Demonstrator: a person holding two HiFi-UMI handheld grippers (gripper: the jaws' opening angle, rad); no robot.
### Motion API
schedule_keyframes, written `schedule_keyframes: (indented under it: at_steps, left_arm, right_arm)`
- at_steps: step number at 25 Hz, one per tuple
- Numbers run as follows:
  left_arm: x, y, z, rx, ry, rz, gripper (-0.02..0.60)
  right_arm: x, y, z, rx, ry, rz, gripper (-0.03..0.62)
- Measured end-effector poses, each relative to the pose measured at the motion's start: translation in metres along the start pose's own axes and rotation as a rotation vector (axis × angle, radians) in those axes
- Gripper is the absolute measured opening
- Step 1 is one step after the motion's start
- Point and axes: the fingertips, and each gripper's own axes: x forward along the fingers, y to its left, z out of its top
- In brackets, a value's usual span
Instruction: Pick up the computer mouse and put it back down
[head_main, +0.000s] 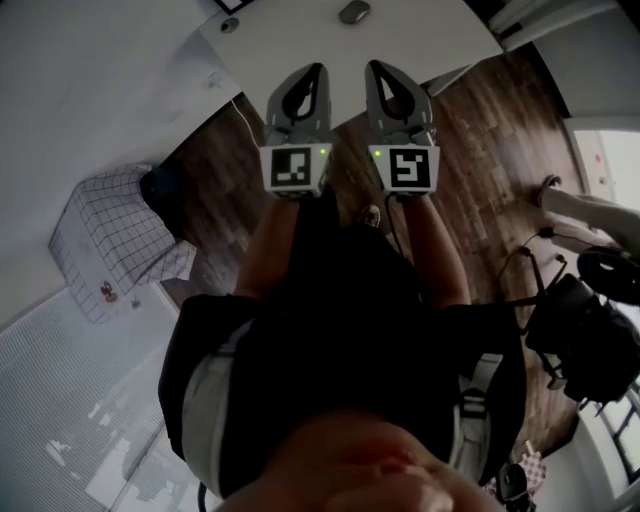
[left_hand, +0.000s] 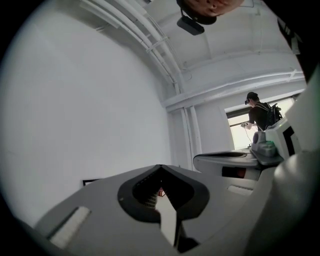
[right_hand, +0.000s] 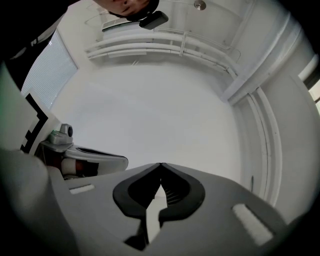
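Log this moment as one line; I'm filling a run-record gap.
left gripper: shut, empty | right gripper: shut, empty | computer mouse: on table, untouched | grippers: side by side

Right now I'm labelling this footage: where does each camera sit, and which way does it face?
Head view: on the person's head, facing steeply down; shows the forearms, torso, left gripper, right gripper, the table with the mouse, floor.
Left gripper view: on the left gripper, facing along its shut jaws at a white wall; right gripper at its right.
Right gripper view: on the right gripper, along its shut jaws at the wall; left gripper at its left.
Shared: both gripper views show the other gripper and the wall.
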Motion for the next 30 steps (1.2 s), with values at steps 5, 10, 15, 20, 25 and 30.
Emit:
schedule_keyframes:
  at_steps: [5, 10, 15, 20, 25, 30]
  left_arm:
    - [-0.043, -0.040, 0.022, 0.042, -0.013, 0.036, 0.002]
    - [-0.071, -0.057, 0.038, 0.059, -0.027, 0.040, 0.002]
    - [-0.085, -0.058, 0.039, 0.036, -0.022, 0.023, 0.002]
    - [-0.095, -0.057, 0.050, 0.041, -0.058, -0.022, 0.002]
    - [-0.100, -0.045, 0.049, 0.010, -0.068, -0.054, 0.002]
    - [-0.098, -0.038, 0.042, -0.002, -0.060, -0.074, 0.002]
  right_arm:
    - [-0.056, 0.000, 0.018, -0.004, -0.033, 0.030, 0.014]
    - [-0.090, 0.001, 0.032, 0.022, -0.039, 0.011, 0.015]
    - [-0.102, 0.016, 0.041, 0.015, -0.040, 0.002, 0.014]
    - [-0.098, 0.032, 0.045, 0.010, -0.034, -0.024, 0.015]
    - [-0.091, 0.047, 0.048, -0.016, -0.032, -0.047, 0.015]
    - [-0.086, 0.054, 0.053, -0.030, -0.019, -0.067, 0.014]
